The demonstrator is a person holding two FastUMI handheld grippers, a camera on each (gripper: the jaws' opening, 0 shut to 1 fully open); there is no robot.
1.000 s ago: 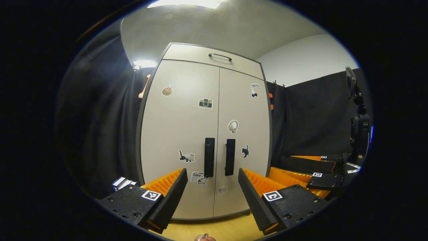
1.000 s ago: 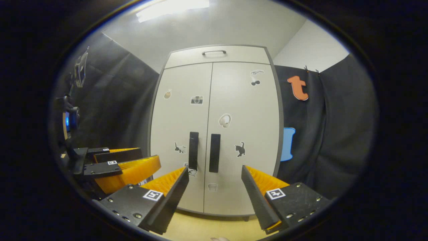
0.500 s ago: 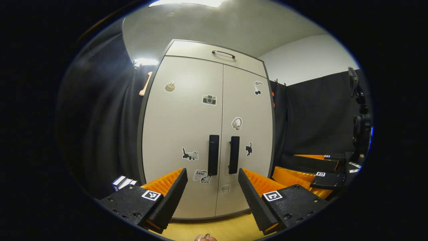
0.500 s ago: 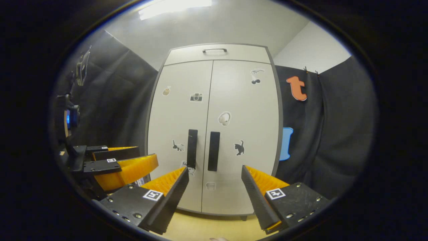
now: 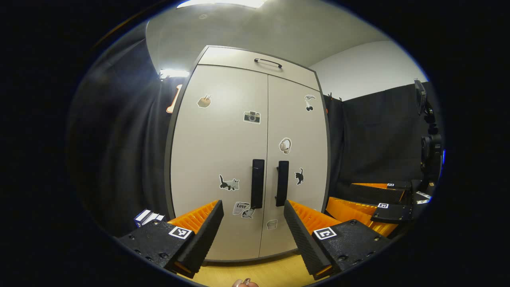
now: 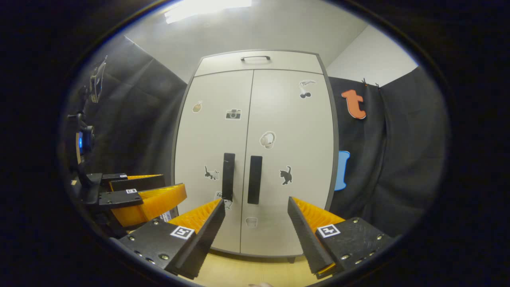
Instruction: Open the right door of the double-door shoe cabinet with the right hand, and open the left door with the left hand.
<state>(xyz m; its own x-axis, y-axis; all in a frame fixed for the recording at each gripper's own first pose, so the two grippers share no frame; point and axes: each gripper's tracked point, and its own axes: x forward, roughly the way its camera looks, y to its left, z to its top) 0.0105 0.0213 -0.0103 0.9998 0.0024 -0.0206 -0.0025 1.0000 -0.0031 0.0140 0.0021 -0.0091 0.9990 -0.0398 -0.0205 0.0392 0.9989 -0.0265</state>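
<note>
A pale grey double-door shoe cabinet (image 5: 223,135) (image 6: 287,119) stands ahead with both doors closed and small stickers on them. Two black vertical handles flank the centre seam: the left handle (image 5: 257,183) (image 6: 228,176) and the right handle (image 5: 282,183) (image 6: 255,179). My left gripper (image 5: 253,217) is open, short of the doors, its fingers framing both handles from below. My right gripper (image 6: 256,215) is also open and apart from the cabinet. The right gripper (image 5: 372,205) appears at the right of the left gripper view, the left gripper (image 6: 139,197) at the left of the right gripper view.
A top drawer with a thin black handle (image 5: 268,62) (image 6: 255,58) sits above the doors. Black cloth walls flank the cabinet. The floor (image 5: 259,271) (image 6: 247,271) is light wood. A small white box (image 5: 146,217) lies at the cabinet's lower left. A camera stand (image 5: 428,151) is at far right.
Both grippers have drifted closer to the cabinet, which looks slightly larger. In the left gripper view the handles have shifted right and up. Both grippers stay open.
</note>
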